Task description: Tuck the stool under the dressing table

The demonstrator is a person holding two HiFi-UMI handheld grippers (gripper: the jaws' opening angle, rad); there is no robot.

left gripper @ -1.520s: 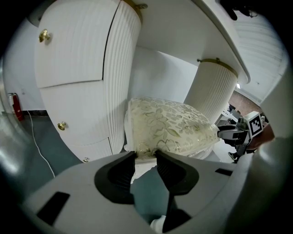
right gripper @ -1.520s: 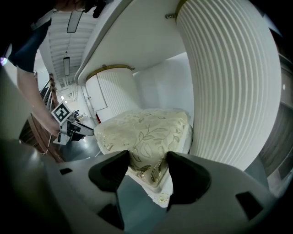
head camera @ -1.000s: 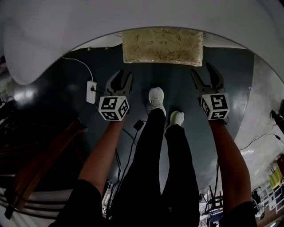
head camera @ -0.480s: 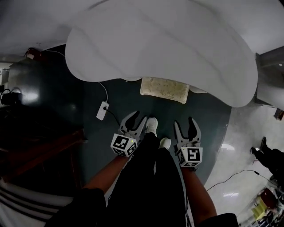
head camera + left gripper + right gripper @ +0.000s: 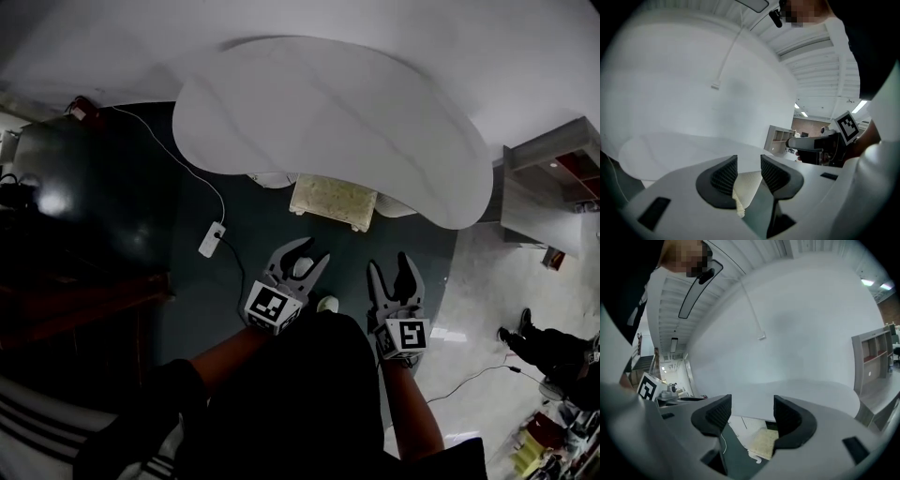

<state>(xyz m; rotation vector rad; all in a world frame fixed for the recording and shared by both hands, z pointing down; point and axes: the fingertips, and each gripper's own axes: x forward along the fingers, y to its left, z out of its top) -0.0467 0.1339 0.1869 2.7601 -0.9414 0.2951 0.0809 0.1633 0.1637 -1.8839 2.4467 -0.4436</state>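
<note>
Left gripper [image 5: 302,255] and right gripper [image 5: 390,272] have lifted away from the stool [image 5: 333,199] — fingers apart, empty — likely finished, as it sits tucked beneath the worktop [image 5: 328,122].

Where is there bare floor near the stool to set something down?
Bare dark green floor lies between the white power strip and the beige cushioned stool. The white curved tabletop is bare too. Crowded: its white cable trails left.

Mock bedroom corner set up inside a large hall. A white dressing table [image 5: 328,122], grey shelf unit [image 5: 548,173] and floor power strip [image 5: 212,239] stand beneath ceiling strip lights [image 5: 868,282].
</note>
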